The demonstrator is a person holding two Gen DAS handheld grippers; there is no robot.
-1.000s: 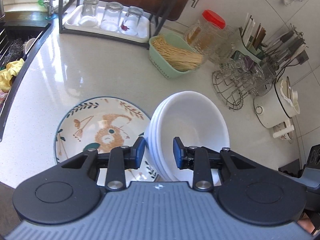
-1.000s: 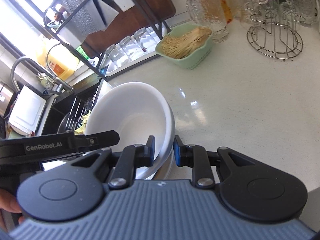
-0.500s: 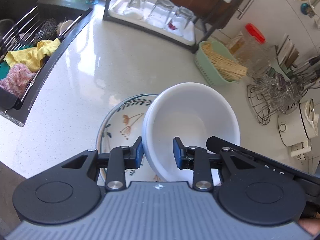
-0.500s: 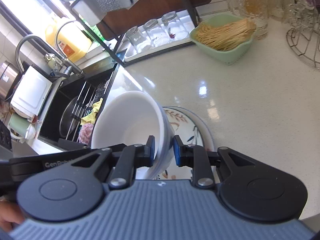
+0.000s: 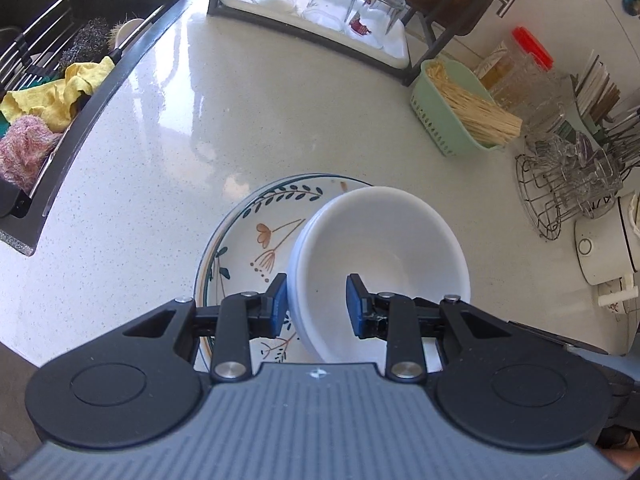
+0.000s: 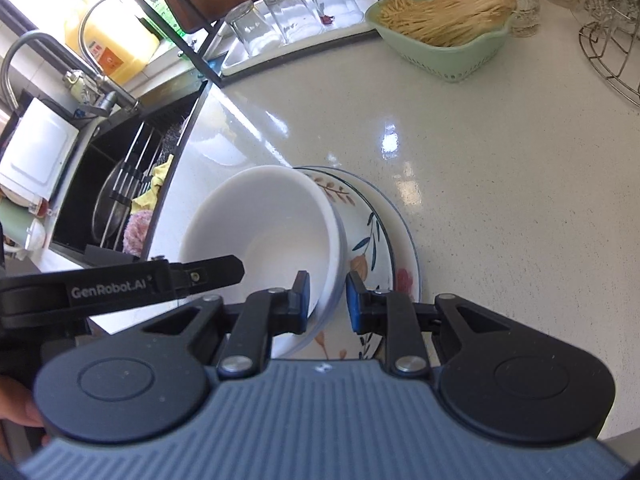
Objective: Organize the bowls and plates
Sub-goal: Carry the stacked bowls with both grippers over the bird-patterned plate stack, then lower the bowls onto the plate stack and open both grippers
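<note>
A stack of white bowls (image 5: 380, 248) (image 6: 264, 232) hangs low over a floral plate (image 5: 248, 248) (image 6: 376, 236) on the pale counter; whether it touches the plate I cannot tell. My left gripper (image 5: 316, 304) is shut on the stack's left rim, one blue pad outside and one inside the bowl. At the opposite rim my right gripper (image 6: 328, 298) is shut the same way. The left gripper's black arm (image 6: 120, 284) crosses the right wrist view. The bowls hide the plate's right half in the left wrist view.
A dark sink (image 5: 36, 92) with cloths and a scourer lies to the left. At the back stand a tray of upturned glasses (image 5: 320, 12), a green basket of sticks (image 5: 460, 120), a wire glass rack (image 5: 568, 196) and a white pot (image 5: 604, 248).
Both grippers have carried the bowl stack leftward and down, from beside the floral plate to over its right half. Their grips have not changed.
</note>
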